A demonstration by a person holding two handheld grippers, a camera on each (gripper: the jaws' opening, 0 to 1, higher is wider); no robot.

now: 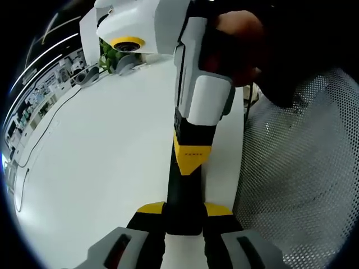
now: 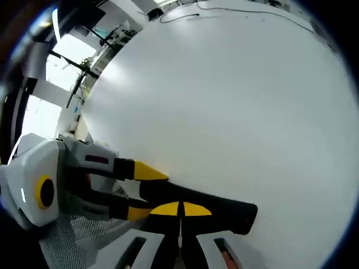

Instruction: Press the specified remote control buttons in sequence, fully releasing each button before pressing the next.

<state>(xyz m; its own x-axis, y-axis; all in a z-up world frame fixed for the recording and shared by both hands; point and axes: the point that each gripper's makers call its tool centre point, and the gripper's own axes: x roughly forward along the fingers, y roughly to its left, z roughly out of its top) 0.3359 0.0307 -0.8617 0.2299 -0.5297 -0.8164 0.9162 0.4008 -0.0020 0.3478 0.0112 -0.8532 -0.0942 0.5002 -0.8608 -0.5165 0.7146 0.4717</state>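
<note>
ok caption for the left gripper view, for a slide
Left tongs clamp a black remote on a white table while the right tongs press down on it.

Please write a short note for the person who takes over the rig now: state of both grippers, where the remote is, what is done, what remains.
Left gripper: shut on the black remote, held over the white table.
Right gripper: jaws shut, tip apparently down on the remote's face, as in a press.
Done: cannot tell; the buttons are hidden.
Left: release fully, then probably go on with the sequence.
</note>
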